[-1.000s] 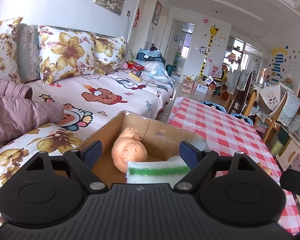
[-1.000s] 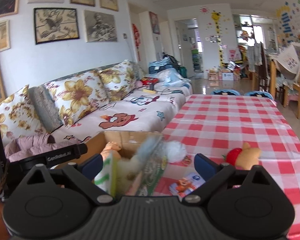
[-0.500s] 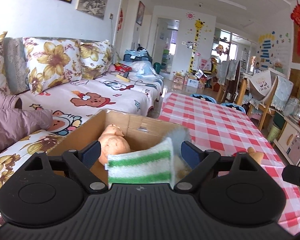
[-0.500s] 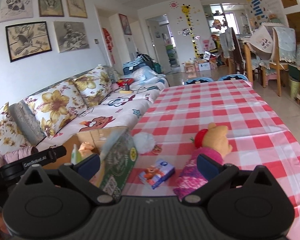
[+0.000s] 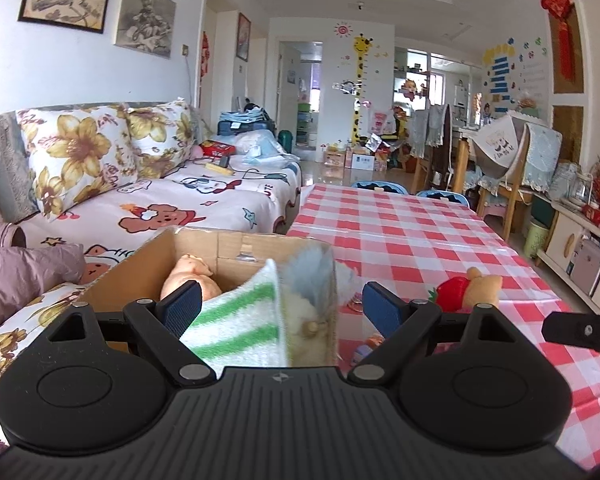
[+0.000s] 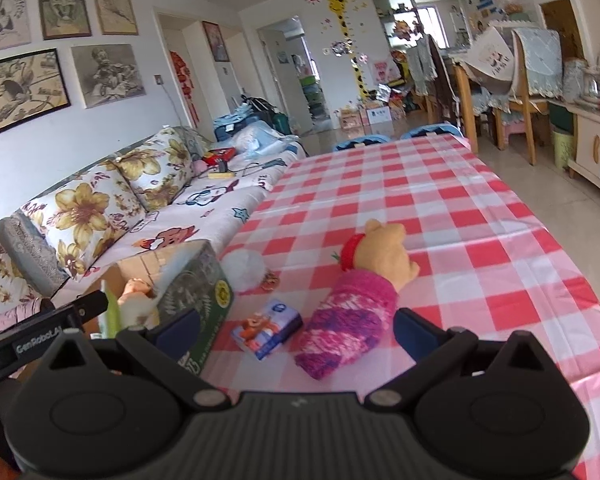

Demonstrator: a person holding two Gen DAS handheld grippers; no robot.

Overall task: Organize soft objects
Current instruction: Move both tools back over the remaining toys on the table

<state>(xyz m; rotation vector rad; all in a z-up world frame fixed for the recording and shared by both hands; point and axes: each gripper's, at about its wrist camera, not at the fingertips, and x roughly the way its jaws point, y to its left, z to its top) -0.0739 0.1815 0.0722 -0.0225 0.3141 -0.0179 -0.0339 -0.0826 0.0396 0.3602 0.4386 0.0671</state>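
**Mia:** Now the right gripper (image 6: 296, 330) has swung away from the cardboard box (image 6: 188, 280) and points at the toys on the checked table (image 6: 440, 200). A moment ago it was looking over the box.

**Ben:** And the left gripper (image 5: 280, 306)?

**Mia:** It has lifted up a bit above the box. The green striped cloth (image 5: 240, 320) sits in the box under it, next to the peach doll (image 5: 188, 276).

**Ben:** Are the fingers holding anything?

**Mia:** No. Both grippers have their fingers spread wide with nothing in them. The cloth is between the left fingers in the picture, but they do not squeeze it.

**Ben:** What comes next, do you think?

**Mia:** I think the right one picks up the pink knitted sock (image 6: 348, 320). It lies on the table close in front, partly between the fingers. The yellow bear (image 6: 384, 248) touches its far end, and the little tissue pack (image 6: 266, 328) is just beside it.

**Ben:** How to do it well?

**Mia:** Go down low, put one finger on each side of the sock's middle, and squeeze softly. Keep off the pack, so only the sock comes up. Then carry it over the box wall and let go.
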